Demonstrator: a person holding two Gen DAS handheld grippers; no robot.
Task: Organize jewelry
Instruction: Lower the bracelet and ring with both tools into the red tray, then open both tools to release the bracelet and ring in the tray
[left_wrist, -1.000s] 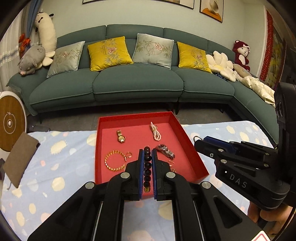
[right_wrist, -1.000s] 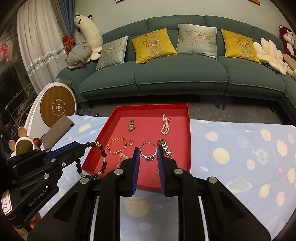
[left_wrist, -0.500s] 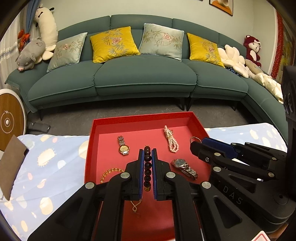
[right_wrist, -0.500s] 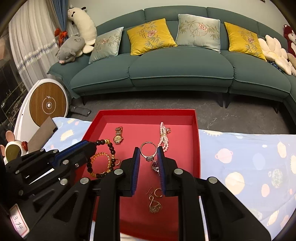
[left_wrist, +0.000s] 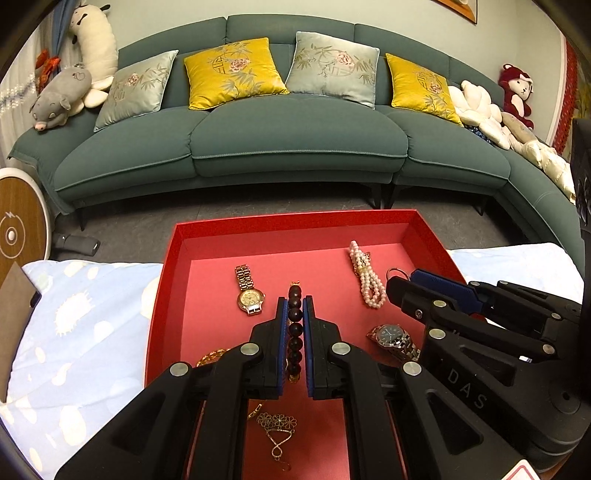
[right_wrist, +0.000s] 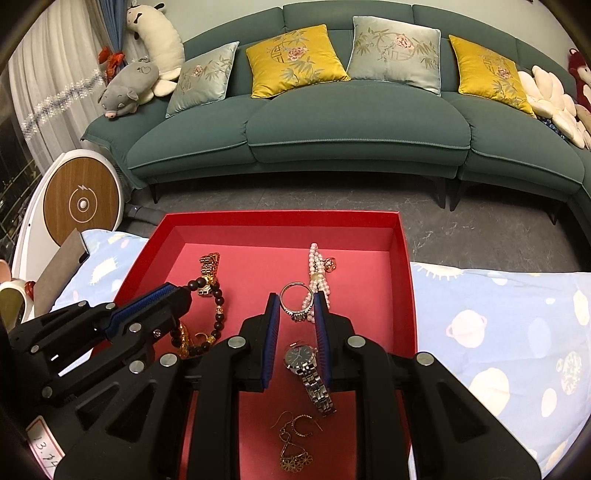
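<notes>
Hanging clamped in the left gripper's (left_wrist: 294, 308) jaws, the dark bead bracelet (left_wrist: 295, 325); right gripper's (right_wrist: 297, 308) jaws clamp the ring (right_wrist: 294, 303).

between the matt black plastic left gripper's (left_wrist: 294, 306) blue ribbed pads, glossy dark wooden-looking beads (left_wrist: 295, 328). under both grippers, a matt red card tray (left_wrist: 295, 225); beneath the right gripper (right_wrist: 297, 306), a shiny metal watch (right_wrist: 308, 369).

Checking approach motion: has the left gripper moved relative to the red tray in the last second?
Yes. The left gripper, shut on the dark bead bracelet, has advanced over the red tray; its tips now sit beside the gold watch.
</notes>
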